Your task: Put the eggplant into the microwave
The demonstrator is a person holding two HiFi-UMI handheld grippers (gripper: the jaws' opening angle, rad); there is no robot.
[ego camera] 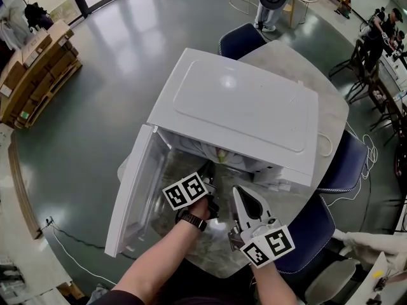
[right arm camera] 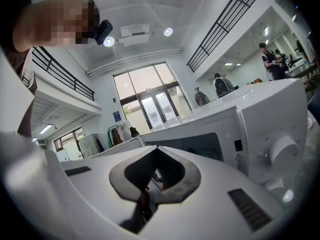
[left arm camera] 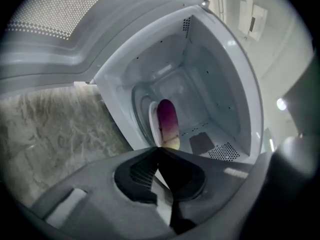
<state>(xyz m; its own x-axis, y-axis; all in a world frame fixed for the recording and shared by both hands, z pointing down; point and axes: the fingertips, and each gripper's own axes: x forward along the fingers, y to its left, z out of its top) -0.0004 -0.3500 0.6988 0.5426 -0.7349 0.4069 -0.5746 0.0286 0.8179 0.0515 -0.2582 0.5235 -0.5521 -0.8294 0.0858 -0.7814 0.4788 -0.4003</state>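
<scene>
Left gripper (left arm camera: pixel 159 149) and right gripper (right arm camera: pixel 156 149) are pressed together, empty. Eggplant (left arm camera: pixel 167 121) lies in the open microwave (ego camera: pixel 241 107) on a marbled table (ego camera: pixel 318 75); glossy grey floor (ego camera: pixel 95 107) around.

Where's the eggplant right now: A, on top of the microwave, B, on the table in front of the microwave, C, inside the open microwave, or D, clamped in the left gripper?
C: the left gripper view shows the eggplant lying inside the open microwave, beyond the left gripper, whose jaws are shut with nothing between them.
</scene>
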